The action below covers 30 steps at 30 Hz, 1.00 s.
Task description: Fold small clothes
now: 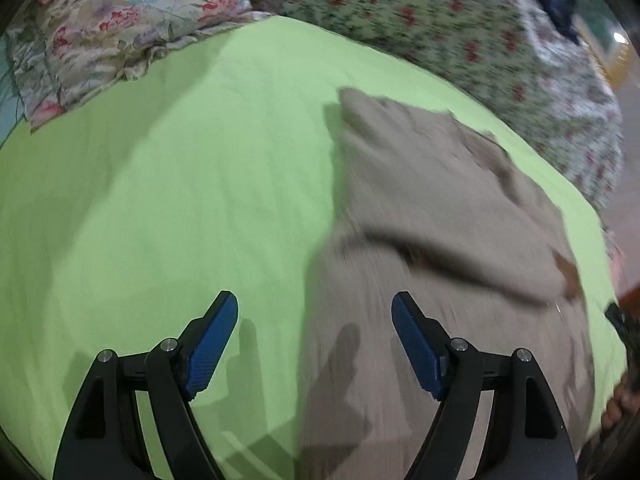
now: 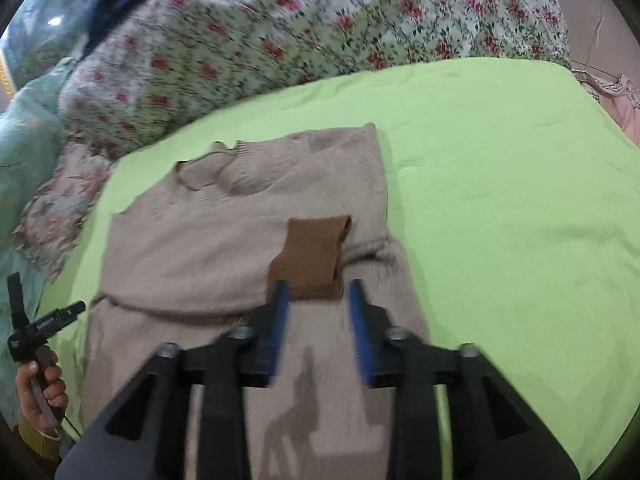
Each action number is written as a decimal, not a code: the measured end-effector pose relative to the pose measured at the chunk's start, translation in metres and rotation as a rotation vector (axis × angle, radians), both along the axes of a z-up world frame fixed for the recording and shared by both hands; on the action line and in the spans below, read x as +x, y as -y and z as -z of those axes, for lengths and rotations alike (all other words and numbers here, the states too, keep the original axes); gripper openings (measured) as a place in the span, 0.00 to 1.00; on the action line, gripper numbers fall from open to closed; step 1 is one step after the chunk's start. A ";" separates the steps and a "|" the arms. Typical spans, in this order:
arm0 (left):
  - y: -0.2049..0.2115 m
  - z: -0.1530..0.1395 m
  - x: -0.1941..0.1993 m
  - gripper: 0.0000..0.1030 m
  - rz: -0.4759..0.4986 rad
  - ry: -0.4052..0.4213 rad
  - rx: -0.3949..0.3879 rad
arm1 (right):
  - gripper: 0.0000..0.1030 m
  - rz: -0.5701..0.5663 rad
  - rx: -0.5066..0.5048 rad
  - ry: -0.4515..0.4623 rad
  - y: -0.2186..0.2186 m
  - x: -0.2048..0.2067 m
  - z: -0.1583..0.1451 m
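Beige sweater (image 2: 224, 240) flat on the green sheet (image 2: 500, 200), 1 sleeve folded across

Left gripper (image 1: 314, 320) hovers with jaws spread wide, nothing between them; right gripper (image 2: 318, 300) sits part-open above the brown cuff (image 2: 312, 252), pads gripping nothing.

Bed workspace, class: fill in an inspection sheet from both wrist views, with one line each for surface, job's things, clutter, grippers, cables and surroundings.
Surface: green sheet on a bed, lightly creased.
Job's things: beige sweater lying on the sheet, one sleeve folded across the body, its brown cuff on top.
Clutter: nothing seen on the sheet beside the sweater.
Grippers: left gripper open, over the sweater's edge, holding nothing; right gripper open just short of the cuff, nothing between its fingers. A hand holds the left gripper's handle.
Cables: a thin dark cord below that hand; its course cannot be told.
Surroundings: floral blanket and floral pillow behind the sheet.
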<state>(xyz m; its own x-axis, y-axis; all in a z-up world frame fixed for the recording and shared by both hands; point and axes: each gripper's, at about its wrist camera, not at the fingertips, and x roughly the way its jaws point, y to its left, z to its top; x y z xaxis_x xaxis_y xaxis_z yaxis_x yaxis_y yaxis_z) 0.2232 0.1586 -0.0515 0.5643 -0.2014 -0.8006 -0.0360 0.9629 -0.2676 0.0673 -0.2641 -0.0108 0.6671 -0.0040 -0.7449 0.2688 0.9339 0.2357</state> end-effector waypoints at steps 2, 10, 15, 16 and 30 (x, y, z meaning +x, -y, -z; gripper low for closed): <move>0.000 0.002 -0.027 0.77 0.037 -0.003 -0.021 | 0.42 -0.020 0.027 0.014 -0.003 -0.020 -0.002; -0.001 0.031 -0.117 0.77 0.162 -0.085 -0.201 | 0.48 -0.115 0.154 0.110 -0.019 -0.090 0.008; 0.016 0.038 -0.151 0.77 0.299 -0.080 -0.267 | 0.59 -0.139 0.229 0.164 -0.014 -0.130 0.012; 0.020 0.040 -0.155 0.77 0.318 -0.085 -0.288 | 0.59 -0.136 0.241 0.163 -0.012 -0.136 0.014; 0.037 0.059 -0.186 0.63 0.526 -0.133 -0.364 | 0.59 -0.230 0.256 -0.097 0.015 -0.217 0.051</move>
<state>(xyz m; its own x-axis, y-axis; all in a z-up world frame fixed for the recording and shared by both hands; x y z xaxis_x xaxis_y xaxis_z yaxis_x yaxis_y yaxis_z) 0.0373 0.1218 -0.1102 0.2176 -0.6954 -0.6849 0.3601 0.7094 -0.6059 -0.1493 -0.2788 -0.0618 0.5554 0.3328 -0.7621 0.0910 0.8866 0.4535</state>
